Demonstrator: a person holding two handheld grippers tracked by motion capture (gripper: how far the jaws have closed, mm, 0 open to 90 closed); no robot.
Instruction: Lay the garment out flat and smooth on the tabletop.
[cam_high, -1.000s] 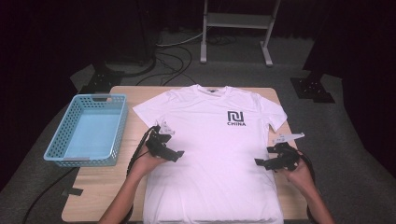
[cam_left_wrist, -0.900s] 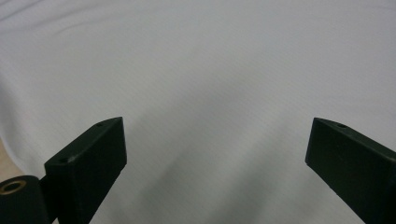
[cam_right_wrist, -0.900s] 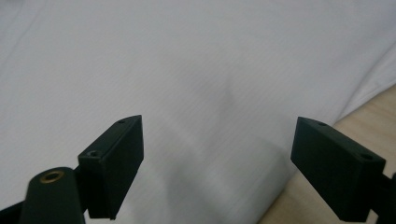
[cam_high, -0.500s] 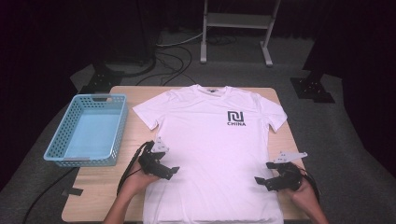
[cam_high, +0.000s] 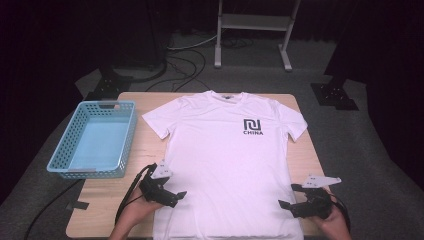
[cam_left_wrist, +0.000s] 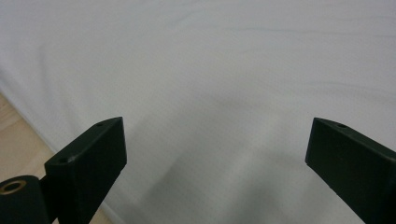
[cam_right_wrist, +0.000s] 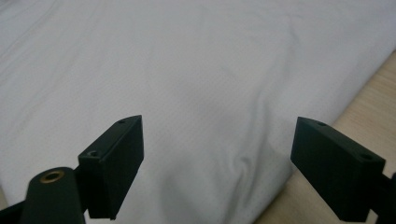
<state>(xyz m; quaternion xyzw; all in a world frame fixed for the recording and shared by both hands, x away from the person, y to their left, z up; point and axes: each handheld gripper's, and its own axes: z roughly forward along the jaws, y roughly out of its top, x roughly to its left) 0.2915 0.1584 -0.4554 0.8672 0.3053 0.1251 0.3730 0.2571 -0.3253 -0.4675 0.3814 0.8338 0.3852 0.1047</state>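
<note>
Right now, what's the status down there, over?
Left hand-held gripper open, right hand-held gripper open, both at the hem sides. White T-shirt flat, not gripped. Blue basket off to the side, nothing blocking.

Each hand has a black gripper, the left gripper (cam_high: 175, 195) and the right gripper (cam_high: 289, 196), with two blocky jaws with small screw holes, a grey three-cornered plate on top, and a black cable trailing behind.

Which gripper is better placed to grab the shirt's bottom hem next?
About even, slight edge to the right. The right gripper sits nearer the hem, jaws open, over the T-shirt at its side edge with table showing beside it. The left gripper is also open at the opposite edge.
</note>
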